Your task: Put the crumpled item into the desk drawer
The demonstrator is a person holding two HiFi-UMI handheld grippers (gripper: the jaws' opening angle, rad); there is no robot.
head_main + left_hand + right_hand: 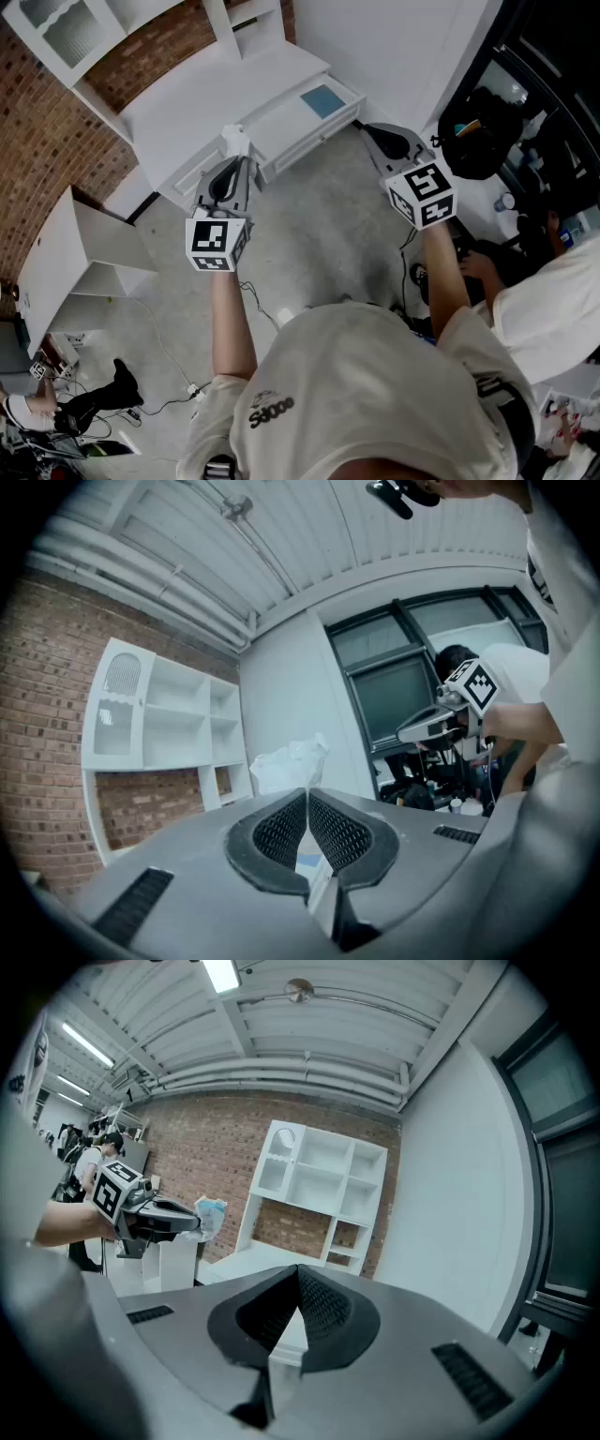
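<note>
Left gripper view: crumpled item (290, 760) juts forward, pinched by left gripper (307, 792).

Half-seen things at the desk

The crumpled item (291, 761) showed only its top; its lower part sat behind the closed jaws of the left gripper (307, 793). In the head view the shelf unit (66, 33) was cut off by the top edge, and the bluish patch (323, 100) in the open drawer (305, 142) was too small to name, perhaps a flat pad.

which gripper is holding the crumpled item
The left gripper: its jaws pinch the crumpled white item. The right gripper is shut on nothing.
</note>
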